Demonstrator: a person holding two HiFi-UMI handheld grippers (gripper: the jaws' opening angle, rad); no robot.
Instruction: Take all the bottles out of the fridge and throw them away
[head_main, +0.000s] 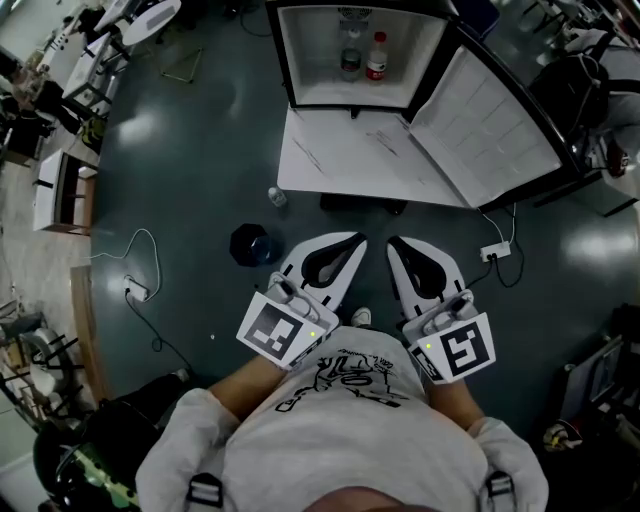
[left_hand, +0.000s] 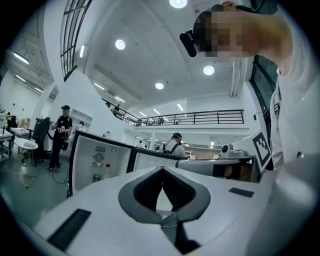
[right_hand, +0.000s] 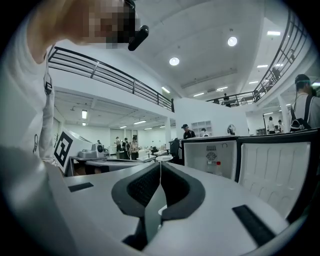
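White fridge (head_main: 310, 60), head view: door open; clear bottle (head_main: 350, 55) and red-capped bottle (head_main: 377, 58) upright inside, side by side.
Left gripper (left_hand: 162, 169), left gripper view: jaws together, tips touching.
Right gripper (right_hand: 160, 164), right gripper view: jaws together, tips touching.

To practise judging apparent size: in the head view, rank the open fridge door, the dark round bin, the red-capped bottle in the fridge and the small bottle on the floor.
1. fridge door
2. dark round bin
3. red-capped bottle
4. bottle on the floor; the last two look close, so unsure.
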